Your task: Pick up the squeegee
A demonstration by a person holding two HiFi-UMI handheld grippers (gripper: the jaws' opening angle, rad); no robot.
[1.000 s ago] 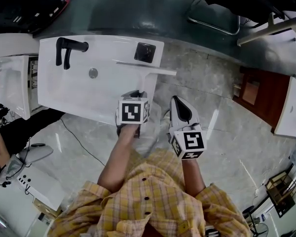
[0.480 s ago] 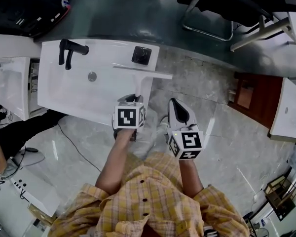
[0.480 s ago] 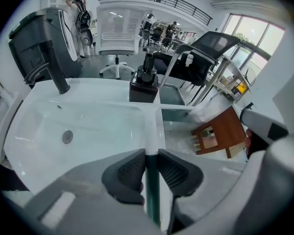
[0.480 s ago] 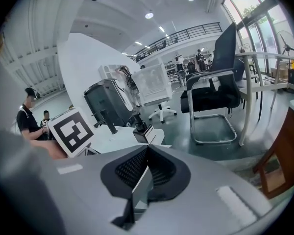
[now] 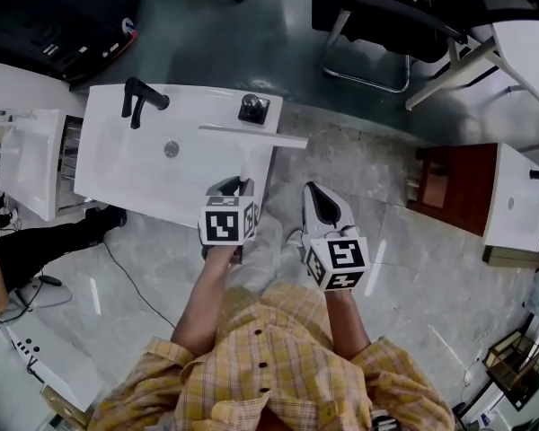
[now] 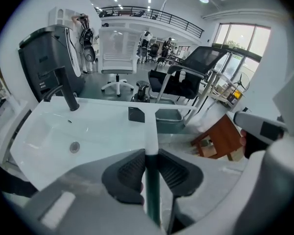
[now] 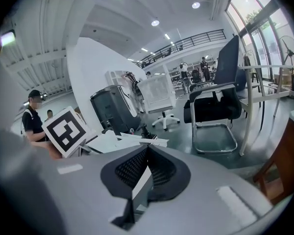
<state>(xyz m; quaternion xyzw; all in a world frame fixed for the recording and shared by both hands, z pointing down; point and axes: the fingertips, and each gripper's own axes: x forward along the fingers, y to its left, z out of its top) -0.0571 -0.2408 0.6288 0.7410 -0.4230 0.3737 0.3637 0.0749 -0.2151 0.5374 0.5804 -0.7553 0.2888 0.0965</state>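
The squeegee is white and T-shaped, its long blade lying across the right rear part of the white sink. My left gripper is shut on its handle near the sink's front right edge. In the left gripper view the handle runs straight out from between the dark pads to the blade. My right gripper hangs over the floor just right of the left one. It is shut, its pads meeting at the tips with nothing held.
A black faucet and a dark fitting stand at the sink's rear, with a drain in the basin. A black office chair is beyond. A brown cabinet and white top stand right. A cable crosses the floor.
The head view has tipped to take in more of the room beyond the sink. Both grippers sit slightly left of before; the left stays closed on the squeegee handle.
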